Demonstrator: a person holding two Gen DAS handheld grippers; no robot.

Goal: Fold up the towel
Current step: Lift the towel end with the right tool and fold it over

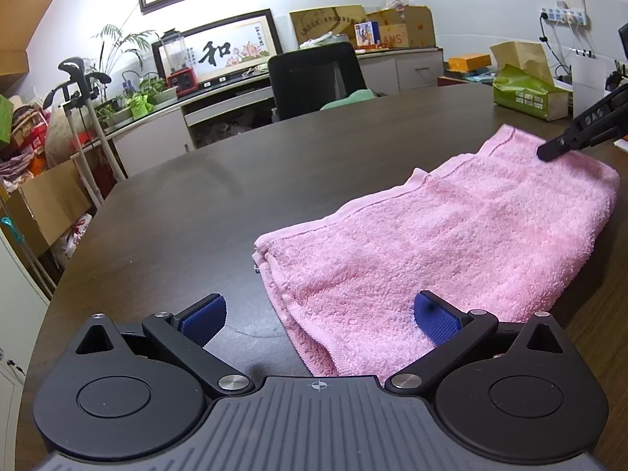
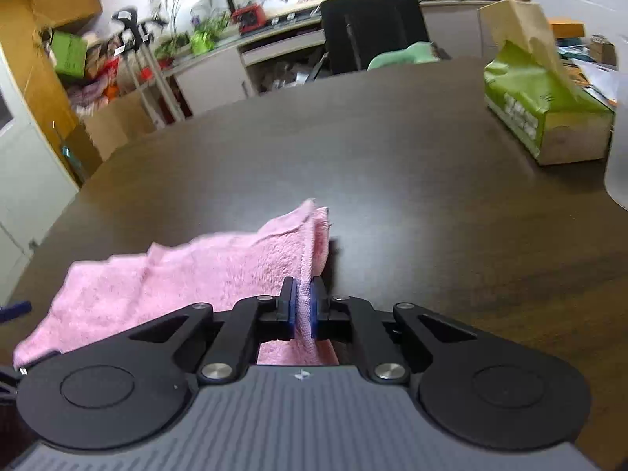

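Note:
A pink towel (image 1: 451,235), folded into a thick band, lies on the dark brown table (image 1: 235,204). My left gripper (image 1: 318,316) is open, its blue pads spread on either side of the towel's near left corner, with nothing held. My right gripper (image 2: 302,310) is shut on the towel (image 2: 196,271), pinching a raised fold at the far right end; its black fingers also show in the left wrist view (image 1: 565,139). One blue tip of the left gripper shows at the left edge of the right wrist view (image 2: 15,310).
A green tissue box (image 2: 545,106) with a brown paper bag stands on the table's far right. A frosted container (image 2: 620,149) is at the right edge. A black office chair (image 1: 314,78) stands behind the table, and cabinets with clutter line the wall.

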